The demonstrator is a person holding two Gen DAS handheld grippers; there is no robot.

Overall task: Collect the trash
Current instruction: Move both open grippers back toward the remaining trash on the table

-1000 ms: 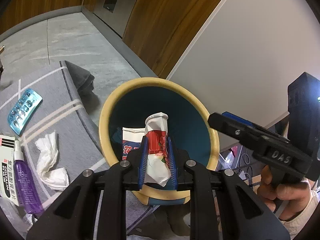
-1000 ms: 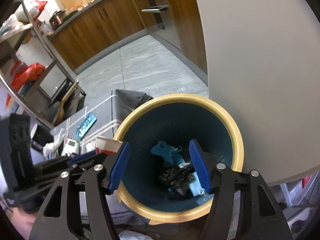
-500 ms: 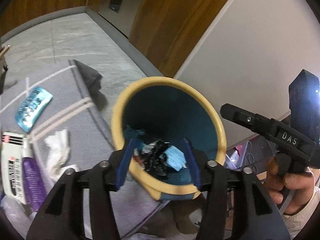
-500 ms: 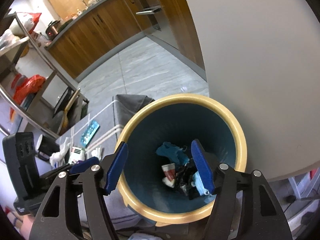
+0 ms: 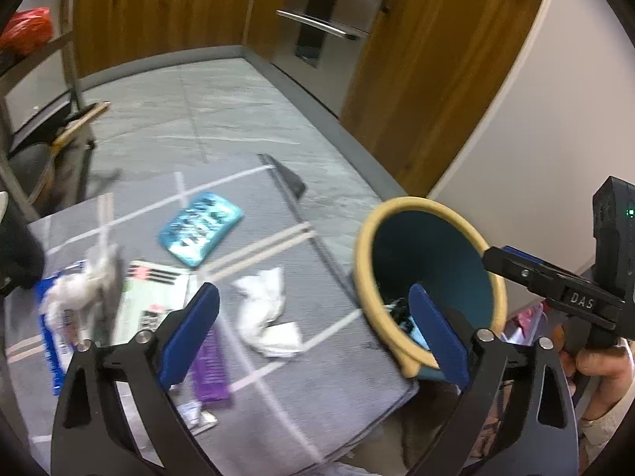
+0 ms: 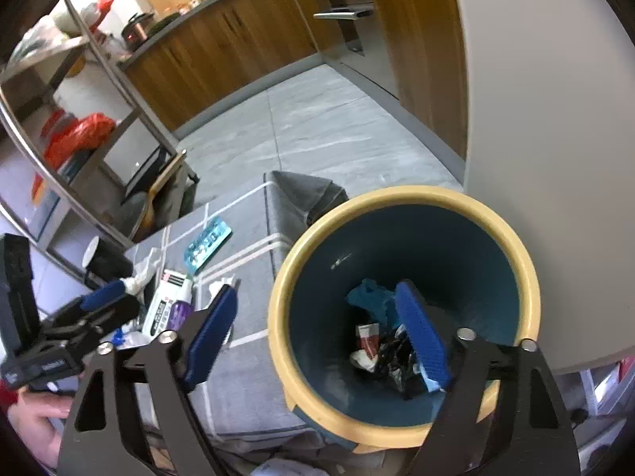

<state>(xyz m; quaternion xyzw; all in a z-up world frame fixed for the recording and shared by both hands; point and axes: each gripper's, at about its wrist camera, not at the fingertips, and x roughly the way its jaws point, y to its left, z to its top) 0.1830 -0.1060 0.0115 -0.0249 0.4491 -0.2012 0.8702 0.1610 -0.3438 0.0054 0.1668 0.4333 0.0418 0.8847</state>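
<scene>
A teal bin with a yellow rim [image 6: 532, 285] stands at the right edge of a grey cloth-covered table [image 5: 317, 388]; it also shows in the left wrist view [image 5: 365, 277]. Inside lie a red-and-white wrapper [image 6: 367, 335], black and blue scraps. My left gripper [image 5: 313, 333] is open and empty above the table, left of the bin. On the table lie a crumpled white tissue [image 5: 264, 309], a teal blister pack [image 5: 200, 232], a purple tube [image 5: 210, 369] and a white box [image 5: 154, 297]. My right gripper [image 6: 317, 337] is open and empty over the bin's near rim.
A metal shelf rack [image 6: 99, 91] with red bags stands at the far left. Wooden kitchen cabinets [image 5: 416, 79] line the back. A white wall [image 6: 555, 119] rises right behind the bin. The grey floor lies beyond the table's far edge.
My left gripper opened and dropped the red-and-white wrapper into the bin, then swung left over the table. My right gripper stayed open above the bin.
</scene>
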